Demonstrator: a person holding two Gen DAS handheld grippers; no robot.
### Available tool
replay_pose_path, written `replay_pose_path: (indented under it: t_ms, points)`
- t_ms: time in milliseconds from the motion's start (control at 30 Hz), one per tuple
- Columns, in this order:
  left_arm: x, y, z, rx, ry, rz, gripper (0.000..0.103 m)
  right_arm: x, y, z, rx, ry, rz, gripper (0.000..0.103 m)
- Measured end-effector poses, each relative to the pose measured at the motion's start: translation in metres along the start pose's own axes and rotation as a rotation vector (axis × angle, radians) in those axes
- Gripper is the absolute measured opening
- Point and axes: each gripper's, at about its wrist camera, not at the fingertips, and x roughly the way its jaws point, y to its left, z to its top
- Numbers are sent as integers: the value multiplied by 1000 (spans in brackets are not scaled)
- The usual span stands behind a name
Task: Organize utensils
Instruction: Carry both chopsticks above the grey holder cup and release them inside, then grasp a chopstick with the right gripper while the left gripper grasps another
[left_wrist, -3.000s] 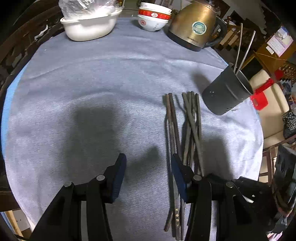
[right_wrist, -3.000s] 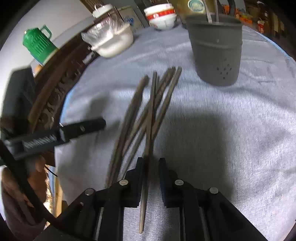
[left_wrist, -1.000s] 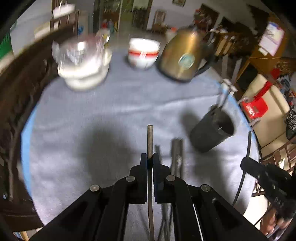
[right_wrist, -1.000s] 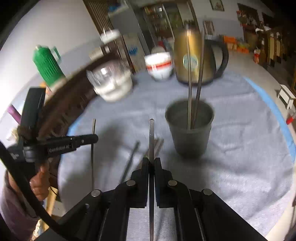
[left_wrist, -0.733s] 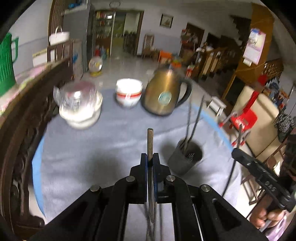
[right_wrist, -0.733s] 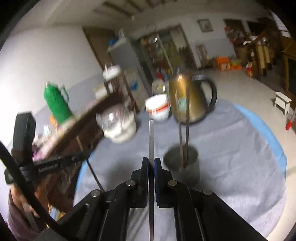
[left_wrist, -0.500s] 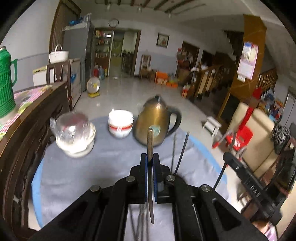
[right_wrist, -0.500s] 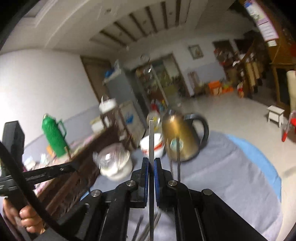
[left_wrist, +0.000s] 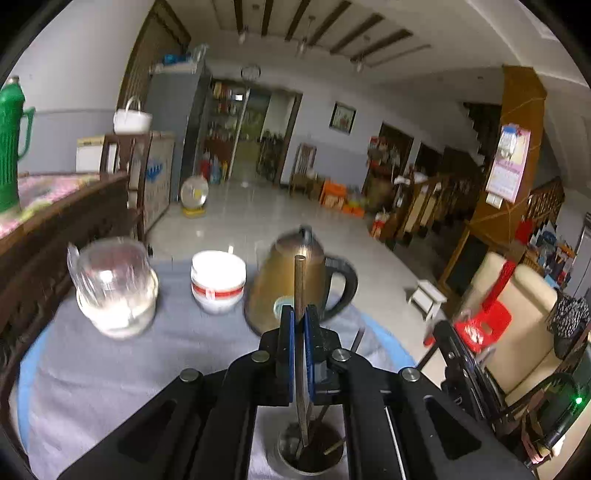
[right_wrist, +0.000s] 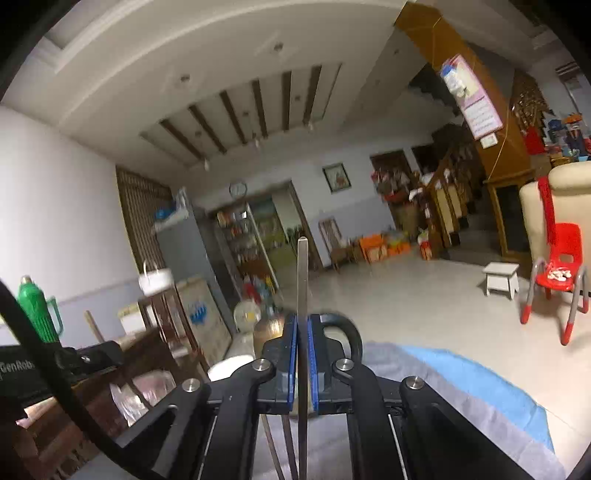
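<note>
**Two chopsticks held upright, one per gripper**

Left view: a dark chopstick (left_wrist: 299, 295) stands pinched between the closed blue pads of the left gripper (left_wrist: 299, 325); its lower end reaches into the dark utensil cup (left_wrist: 312, 458) directly beneath the jaws. Beyond the fingertips stand a brass kettle (left_wrist: 273, 291), stacked bowls (left_wrist: 218, 280) and a plastic-covered bowl (left_wrist: 114, 288) on grey cloth (left_wrist: 110, 369).

Right view: the right gripper (right_wrist: 303, 332), likewise clamped, grips a second chopstick (right_wrist: 302, 277) vertically.

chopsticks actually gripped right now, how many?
2. One chopstick is clamped in the left tool, lower end over the holder. A second chopstick is clamped in the right tool. More sit in the holder, partly hidden.
</note>
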Motion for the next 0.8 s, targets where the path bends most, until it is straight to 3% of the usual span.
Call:
replay_pose_path:
  t_ms: [133, 300, 367, 467, 600, 800]
  points:
    - [17, 6, -17, 3, 80, 9, 5, 12, 3, -19, -58, 80, 5, 6]
    - [28, 13, -30, 26, 204, -21, 6, 22, -10, -29, -24, 231, 62, 8]
    - [23, 16, -33, 53, 230, -37, 15, 25, -20, -30, 11, 310, 83, 9]
    - [3, 29, -36, 97, 212, -31, 44, 16, -34, -31, 53, 371, 119, 17]
    - [-27, 61, -45, 108, 206, -21, 49, -16, -52, -32, 87, 393, 171, 27]
    - [-44, 120, -93, 73, 329, 80, 49, -63, -54, -43, 83, 424, 233, 29]
